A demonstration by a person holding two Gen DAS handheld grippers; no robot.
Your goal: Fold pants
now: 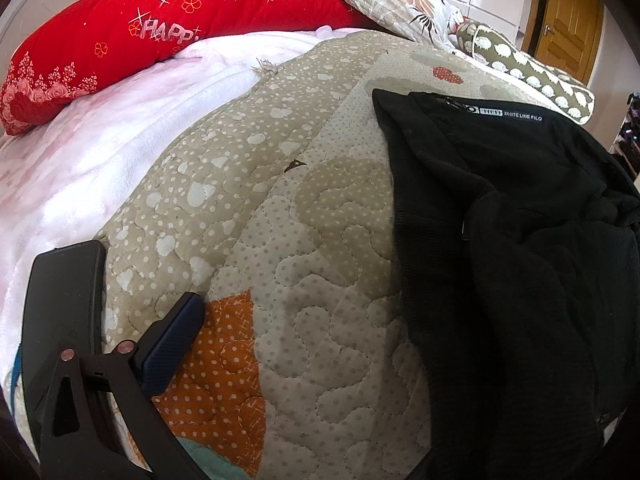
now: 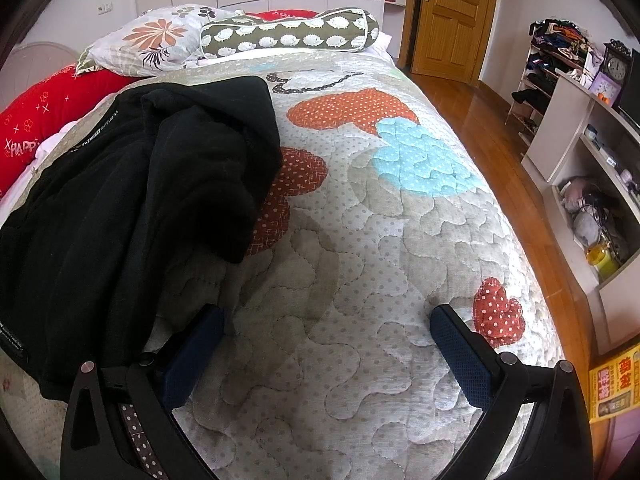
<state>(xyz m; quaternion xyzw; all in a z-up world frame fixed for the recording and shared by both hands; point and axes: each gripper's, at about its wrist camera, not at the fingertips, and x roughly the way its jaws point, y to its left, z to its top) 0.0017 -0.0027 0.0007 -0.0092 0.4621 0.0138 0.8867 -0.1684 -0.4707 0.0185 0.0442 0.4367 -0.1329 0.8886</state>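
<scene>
We find the black knit pants (image 2: 132,208), our landmark, lying crumpled in a heap on the beige dotted quilted bedspread (image 2: 352,264), nothing folded yet. Our right gripper (image 2: 326,354) hangs just right of the heap, jaws spread wide and empty; the left gripper (image 1: 132,280) hovers left of it, also wide, holding nothing. We judge this the opening step: next we must grasp the waistband and spread the pants flat.

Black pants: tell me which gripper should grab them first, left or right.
Probably the right gripper. Its jaws stand open with one finger right at the edge of the black pants. In the left wrist view, the pants lie well off to the side of the only visible finger.
</scene>
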